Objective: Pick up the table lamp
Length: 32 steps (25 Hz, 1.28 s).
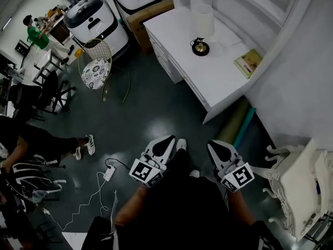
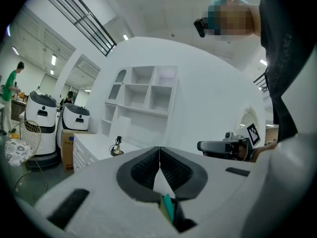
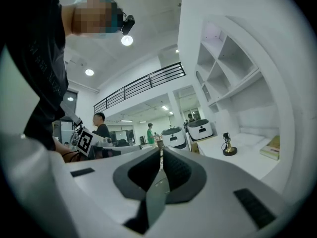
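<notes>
Close to the person's body, the left gripper [image 1: 167,139] and the right gripper [image 1: 215,146] both have their jaws pressed together and hold nothing. The table lamp [image 1: 200,47] stands well apart from them, on the white desk [image 1: 218,82]. If the jaws arrive there unopened, I think they can push the slender lamp over.
</notes>
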{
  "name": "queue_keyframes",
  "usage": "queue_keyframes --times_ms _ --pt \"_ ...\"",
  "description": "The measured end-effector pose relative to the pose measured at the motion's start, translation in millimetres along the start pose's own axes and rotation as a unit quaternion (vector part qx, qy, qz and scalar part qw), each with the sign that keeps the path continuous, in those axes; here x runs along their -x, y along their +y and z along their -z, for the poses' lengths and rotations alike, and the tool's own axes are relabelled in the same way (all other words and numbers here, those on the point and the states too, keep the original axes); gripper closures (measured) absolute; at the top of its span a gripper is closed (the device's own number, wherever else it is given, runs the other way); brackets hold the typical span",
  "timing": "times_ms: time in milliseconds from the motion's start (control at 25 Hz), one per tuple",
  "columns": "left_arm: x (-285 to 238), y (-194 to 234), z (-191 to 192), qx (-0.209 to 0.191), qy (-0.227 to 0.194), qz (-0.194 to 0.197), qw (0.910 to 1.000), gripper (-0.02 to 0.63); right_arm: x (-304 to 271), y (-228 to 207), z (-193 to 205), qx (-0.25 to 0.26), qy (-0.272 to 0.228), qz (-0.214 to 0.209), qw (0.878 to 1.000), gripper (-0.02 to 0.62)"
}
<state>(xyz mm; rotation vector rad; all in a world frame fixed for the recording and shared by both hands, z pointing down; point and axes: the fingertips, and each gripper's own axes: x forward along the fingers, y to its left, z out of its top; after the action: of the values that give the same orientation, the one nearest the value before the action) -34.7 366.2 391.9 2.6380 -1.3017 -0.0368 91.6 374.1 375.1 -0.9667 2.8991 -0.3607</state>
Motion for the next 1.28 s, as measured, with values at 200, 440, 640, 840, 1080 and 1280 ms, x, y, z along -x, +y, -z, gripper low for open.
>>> queue_keyframes --times_ms 200,440,640,840,1080,1280 --pt "-38 45 -21 0.005 -0.011 0.007 0.9999 0.588 -48 -32 -4 0.023 0.025 0.005 0.999 0.561" --pt "-66 105 -31 0.011 0.012 0.019 0.9997 0.588 -116 -65 -17 0.016 0.034 0.029 0.999 0.561" --pt "-86 151 -36 0.005 0.009 0.04 0.9992 0.588 -157 -99 -19 0.001 0.033 0.083 0.996 0.561" --pt "-97 180 -35 0.014 0.018 0.049 0.9985 0.587 -185 -105 -22 0.014 0.045 0.079 0.996 0.56" --pt "-119 194 -45 0.023 0.011 0.049 0.9985 0.588 -208 -127 -30 0.036 0.038 0.073 0.996 0.56" --pt "-136 201 -39 0.021 0.024 0.048 0.9983 0.588 -225 -150 -25 0.04 0.038 0.059 0.997 0.56"
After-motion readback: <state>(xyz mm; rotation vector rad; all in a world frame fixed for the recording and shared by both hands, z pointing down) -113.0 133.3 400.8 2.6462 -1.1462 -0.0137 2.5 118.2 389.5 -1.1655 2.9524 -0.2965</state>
